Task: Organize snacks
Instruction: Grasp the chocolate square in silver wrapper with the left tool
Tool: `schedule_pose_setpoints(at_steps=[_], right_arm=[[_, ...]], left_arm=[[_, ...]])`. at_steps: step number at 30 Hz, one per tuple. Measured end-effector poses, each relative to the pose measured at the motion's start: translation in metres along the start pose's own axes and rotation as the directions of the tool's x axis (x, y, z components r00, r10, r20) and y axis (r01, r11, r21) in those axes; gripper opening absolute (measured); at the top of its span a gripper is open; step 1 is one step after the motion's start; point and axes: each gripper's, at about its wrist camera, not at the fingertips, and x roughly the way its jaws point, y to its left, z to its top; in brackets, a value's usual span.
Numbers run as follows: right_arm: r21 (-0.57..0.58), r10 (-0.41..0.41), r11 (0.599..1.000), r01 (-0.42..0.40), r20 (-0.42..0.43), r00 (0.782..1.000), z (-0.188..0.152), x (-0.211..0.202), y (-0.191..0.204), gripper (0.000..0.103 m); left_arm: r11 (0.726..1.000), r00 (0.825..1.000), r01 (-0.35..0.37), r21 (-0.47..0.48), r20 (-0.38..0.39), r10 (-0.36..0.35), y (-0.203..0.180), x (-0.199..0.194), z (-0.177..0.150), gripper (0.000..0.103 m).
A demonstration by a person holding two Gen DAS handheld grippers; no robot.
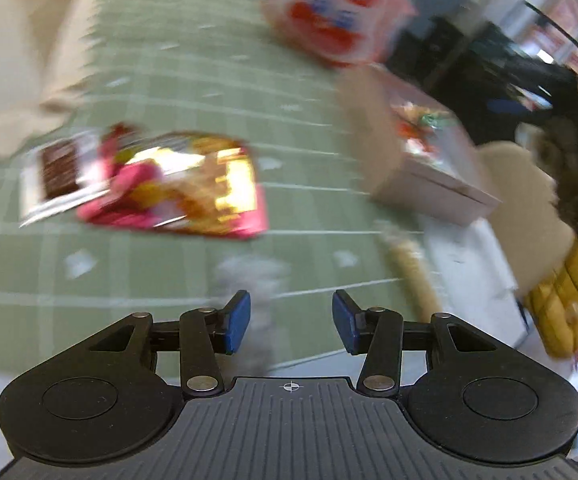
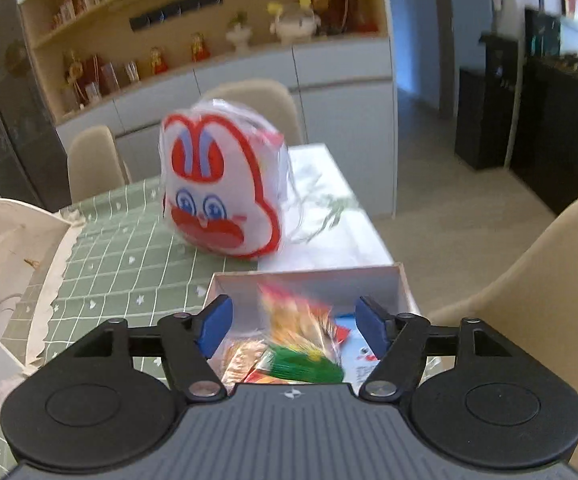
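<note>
While my right gripper [image 2: 293, 330] hangs over the white box [image 2: 405, 280] at the bottom middle of the right view, its blue pads stand apart with nothing pressed between them. A snack packet [image 2: 297, 328] with orange and green on it shows in the gap, and I think it is dropping into the box with the other packets, though it is blurry. My left gripper [image 1: 291, 322] is open too and holds nothing. In the left view, a pink and yellow snack bag [image 1: 193, 188] lies flat on the green checked tablecloth [image 1: 177, 72], left of middle, with a white packet with a brown square [image 1: 55, 172] just beside it at the left. The same box [image 1: 433, 184] sits at the right, and the bunny-face bag [image 2: 221, 188] stands behind it. I guess the next job is to fetch the pink bag. To do that well, I should slow down, since the picture is smeared. I should come down on one edge of the flat bag, pinch it firmly, then lift it clear before carrying it to the box.
</note>
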Motion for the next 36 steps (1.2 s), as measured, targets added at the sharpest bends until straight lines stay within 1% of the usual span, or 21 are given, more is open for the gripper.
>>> schedule_pose_setpoints(at_steps=[3, 5, 7, 9, 11, 13, 15, 16, 19, 21, 24, 25, 26, 28, 29, 32, 35, 36], right_arm=[[-0.001, -0.037, 0.999, 0.037, -0.016, 0.999, -0.011, -0.001, 0.002, 0.070], [-0.031, -0.049, 0.998, 0.048, -0.037, 0.998, -0.027, -0.004, 0.009, 0.070], [-0.082, -0.067, 0.995, 0.063, -0.057, 0.996, -0.049, -0.010, 0.022, 0.070], [-0.135, -0.075, 0.989, 0.064, -0.078, 0.994, -0.073, -0.014, 0.037, 0.070], [-0.166, -0.055, 0.986, 0.036, -0.110, 0.992, -0.100, -0.022, 0.054, 0.070], [-0.165, -0.004, 0.986, -0.022, -0.160, 0.987, -0.125, -0.027, 0.069, 0.070], [-0.150, 0.042, 0.986, -0.075, -0.211, 0.977, -0.148, -0.032, 0.082, 0.070], [-0.147, 0.049, 0.986, -0.084, -0.223, 0.974, -0.157, -0.034, 0.088, 0.070], [-0.155, 0.053, 0.984, -0.092, -0.235, 0.971, -0.183, -0.042, 0.107, 0.070], [-0.175, 0.043, 0.981, -0.086, -0.233, 0.972, -0.192, -0.046, 0.116, 0.070], [-0.205, 0.018, 0.977, -0.067, -0.231, 0.973, -0.201, -0.052, 0.126, 0.070], [-0.205, 0.013, 0.977, -0.061, -0.229, 0.973, -0.202, -0.053, 0.126, 0.070], [-0.202, 0.006, 0.978, -0.054, -0.228, 0.974, -0.203, -0.053, 0.126, 0.070], [-0.190, -0.007, 0.981, -0.037, -0.229, 0.973, -0.205, -0.053, 0.125, 0.070], [-0.183, -0.012, 0.983, -0.032, -0.232, 0.973, -0.207, -0.053, 0.124, 0.070], [-0.166, -0.016, 0.986, -0.025, -0.243, 0.970, -0.208, -0.052, 0.120, 0.070], [-0.173, -0.015, 0.985, -0.028, -0.241, 0.970, -0.210, -0.052, 0.121, 0.070], [-0.176, -0.013, 0.984, -0.031, -0.243, 0.970, -0.210, -0.052, 0.121, 0.070]], left_arm=[[0.995, 0.997, -0.057, -0.081, 0.038, 0.060, 0.031, -0.009, 0.001, 0.050], [0.988, 0.993, -0.088, -0.124, 0.071, 0.097, 0.045, -0.013, 0.007, 0.050], [0.975, 0.983, -0.131, -0.180, 0.106, 0.152, 0.060, -0.018, 0.015, 0.050], [0.955, 0.966, -0.181, -0.234, 0.138, 0.217, 0.077, -0.022, 0.024, 0.050], [0.944, 0.955, -0.201, -0.262, 0.162, 0.248, 0.089, -0.025, 0.031, 0.050], [0.935, 0.945, -0.223, -0.277, 0.174, 0.277, 0.103, -0.023, 0.042, 0.050], [0.931, 0.941, -0.227, -0.285, 0.183, 0.286, 0.114, -0.021, 0.051, 0.050], [0.932, 0.940, -0.225, -0.283, 0.189, 0.285, 0.117, -0.020, 0.055, 0.050], [0.938, 0.935, -0.243, -0.247, 0.198, 0.294, 0.122, -0.009, 0.074, 0.050], [0.948, 0.940, -0.245, -0.202, 0.191, 0.284, 0.120, -0.001, 0.080, 0.050], [0.963, 0.952, -0.246, -0.113, 0.159, 0.262, 0.110, 0.011, 0.081, 0.051], [0.963, 0.951, -0.259, -0.073, 0.153, 0.267, 0.106, 0.015, 0.080, 0.051], [0.959, 0.946, -0.283, -0.023, 0.161, 0.283, 0.101, 0.017, 0.077, 0.051], [0.947, 0.936, -0.317, 0.047, 0.175, 0.304, 0.095, 0.020, 0.073, 0.052], [0.940, 0.930, -0.334, 0.068, 0.185, 0.317, 0.094, 0.020, 0.071, 0.055], [0.931, 0.924, -0.353, 0.099, 0.196, 0.329, 0.093, 0.019, 0.066, 0.055], [0.934, 0.928, -0.343, 0.097, 0.189, 0.321, 0.093, 0.018, 0.066, 0.052], [0.936, 0.930, -0.340, 0.097, 0.186, 0.318, 0.093, 0.017, 0.065, 0.049]])
